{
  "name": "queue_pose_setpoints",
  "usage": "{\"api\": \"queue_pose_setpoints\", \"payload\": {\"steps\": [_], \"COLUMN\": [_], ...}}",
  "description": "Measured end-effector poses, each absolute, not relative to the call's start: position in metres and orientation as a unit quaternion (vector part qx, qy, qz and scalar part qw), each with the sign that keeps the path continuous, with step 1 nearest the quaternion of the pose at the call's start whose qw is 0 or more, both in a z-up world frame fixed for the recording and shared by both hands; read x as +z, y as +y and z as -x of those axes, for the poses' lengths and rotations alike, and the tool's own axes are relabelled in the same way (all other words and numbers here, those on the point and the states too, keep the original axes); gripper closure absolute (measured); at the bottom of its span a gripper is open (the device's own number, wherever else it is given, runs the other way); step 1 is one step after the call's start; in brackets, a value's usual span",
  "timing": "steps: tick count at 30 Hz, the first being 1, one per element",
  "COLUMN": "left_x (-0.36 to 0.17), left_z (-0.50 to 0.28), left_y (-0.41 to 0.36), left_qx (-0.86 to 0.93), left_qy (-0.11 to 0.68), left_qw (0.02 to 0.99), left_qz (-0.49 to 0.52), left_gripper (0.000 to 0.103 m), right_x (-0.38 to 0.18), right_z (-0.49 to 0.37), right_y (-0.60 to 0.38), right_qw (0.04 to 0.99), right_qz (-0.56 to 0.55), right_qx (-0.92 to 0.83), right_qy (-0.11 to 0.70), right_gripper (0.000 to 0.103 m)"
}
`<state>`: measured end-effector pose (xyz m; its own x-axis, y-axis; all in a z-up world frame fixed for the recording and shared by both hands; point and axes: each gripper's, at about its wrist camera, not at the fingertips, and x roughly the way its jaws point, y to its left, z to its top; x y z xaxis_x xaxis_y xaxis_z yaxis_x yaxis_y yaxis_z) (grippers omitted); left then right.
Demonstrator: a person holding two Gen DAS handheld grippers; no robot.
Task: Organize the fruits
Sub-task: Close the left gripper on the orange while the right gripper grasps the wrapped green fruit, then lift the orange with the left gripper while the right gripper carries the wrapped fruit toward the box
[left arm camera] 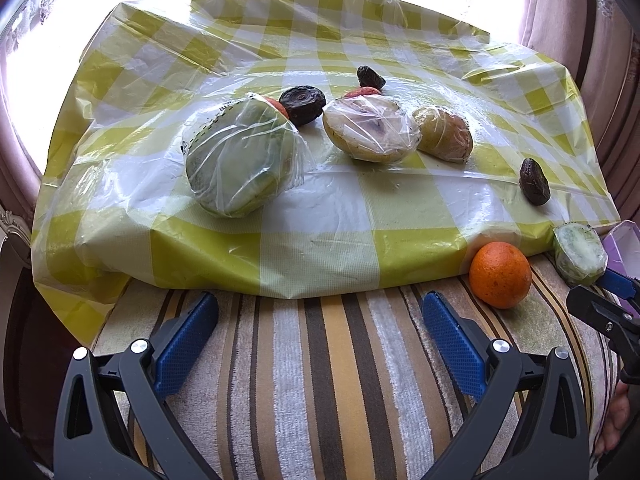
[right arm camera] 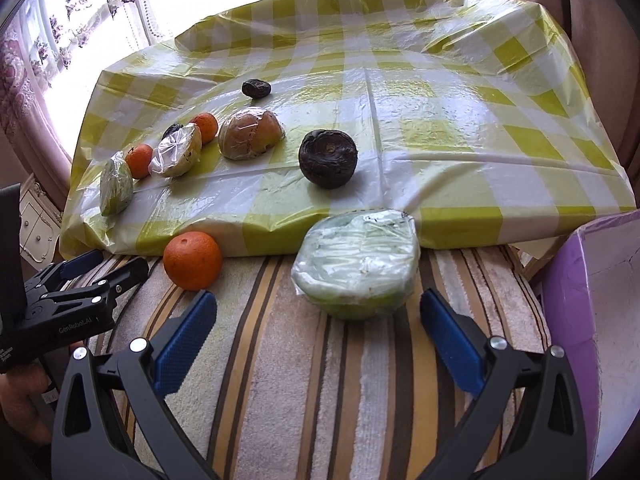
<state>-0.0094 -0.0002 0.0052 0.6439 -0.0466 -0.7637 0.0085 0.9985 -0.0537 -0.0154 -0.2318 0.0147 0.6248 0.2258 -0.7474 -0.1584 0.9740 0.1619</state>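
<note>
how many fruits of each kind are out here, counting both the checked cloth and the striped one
oranges: 3
dark wrinkled fruits: 3
plastic-wrapped cut fruits: 4
total: 10

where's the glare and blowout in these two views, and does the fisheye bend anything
Left wrist view: the window behind is blown white, the checked plastic cover carries bright sheen, and the wrapped green fruit glints. Right wrist view: the window is blown out too, with a strong glare patch on the cover; the cover's edges bow in both views.
</note>
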Motion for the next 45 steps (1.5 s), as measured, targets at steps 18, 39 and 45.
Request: {"api": "queue_pose_setpoints", "payload": {"steps": [18, 39, 45], "left_x": [0.017, 0.014, 0.02], "left_z": [0.013, -0.001, 0.003], "left_y": [-0.048, -0.067, -0.067], "left_qx": [-0.204, -0.197, -0.198], "left_qy": [0.412, 0.431, 0.42], "left_qw": [0.884, 0.878, 0.884], "left_qz": [0.088, 0.063, 0.061], "left_gripper": [0.039, 0.064, 0.064], "right_x": [0.019, 0.014, 0.031], "right_z": [0.002, -0.008, 0.008], "right_y": [-0.213, -0.232, -0.256], "right_qw": [0.911, 0.904, 0.909], "right_qz": [0.113, 0.03, -0.003], "right_qx": [0.025, 0.073, 0.077], "right_qy": [0.395, 0.421, 0.409], "right_gripper": [0.006, 0.043, 0.043]}}
